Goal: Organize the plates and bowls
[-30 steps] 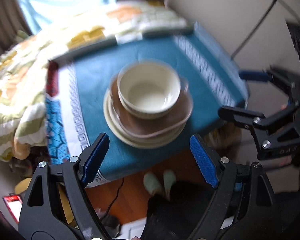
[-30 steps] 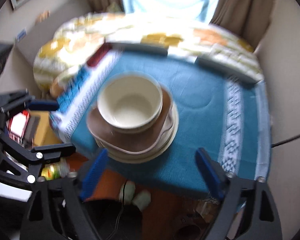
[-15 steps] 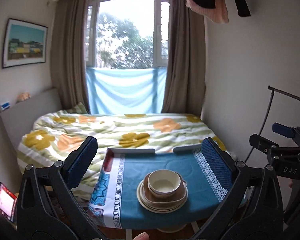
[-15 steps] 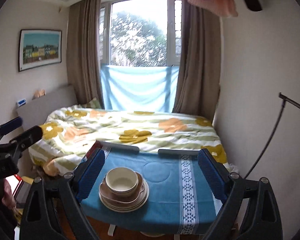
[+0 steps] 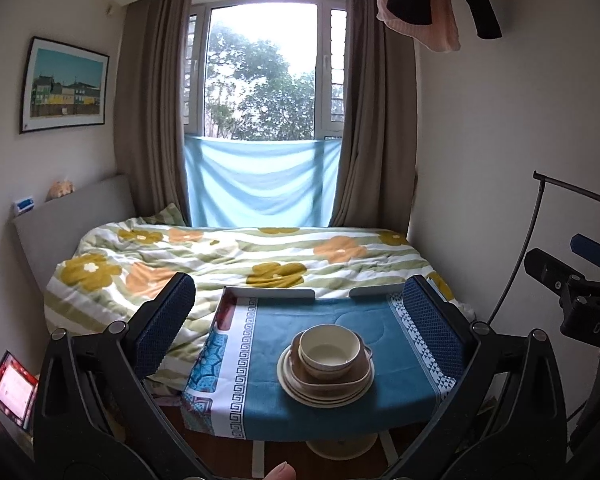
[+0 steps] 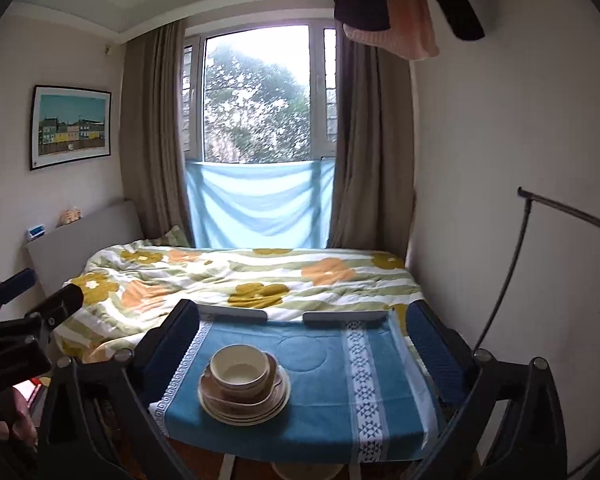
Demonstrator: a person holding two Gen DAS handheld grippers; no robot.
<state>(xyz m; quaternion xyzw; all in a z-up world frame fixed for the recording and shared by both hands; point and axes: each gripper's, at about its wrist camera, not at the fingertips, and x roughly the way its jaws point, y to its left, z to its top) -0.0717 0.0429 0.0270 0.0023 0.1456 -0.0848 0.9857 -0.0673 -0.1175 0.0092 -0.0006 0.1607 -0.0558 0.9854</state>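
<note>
A cream bowl [image 5: 329,351] sits on a brown squarish dish [image 5: 332,380], which rests on a stack of cream plates [image 5: 300,390]. The stack stands on a small table under a blue cloth [image 5: 388,336]. It also shows in the right wrist view: bowl [image 6: 239,370], plates [image 6: 244,410]. My left gripper [image 5: 298,312] is open and empty, held back from the table. My right gripper [image 6: 304,338] is open and empty, also back from the table. The right gripper shows at the right edge of the left wrist view [image 5: 572,284]; the left gripper shows at the left of the right wrist view [image 6: 28,312].
A bed with a flowered quilt [image 5: 236,256] lies behind the table, under a curtained window [image 5: 260,80]. A wall stands to the right with a thin black stand [image 6: 516,256]. Clothes hang overhead [image 6: 392,8]. A lit screen [image 5: 14,388] sits low at left.
Both grippers have pulled up and back from just over the stack, tilting from looking down at it to looking level across the room. The dishes have not moved.
</note>
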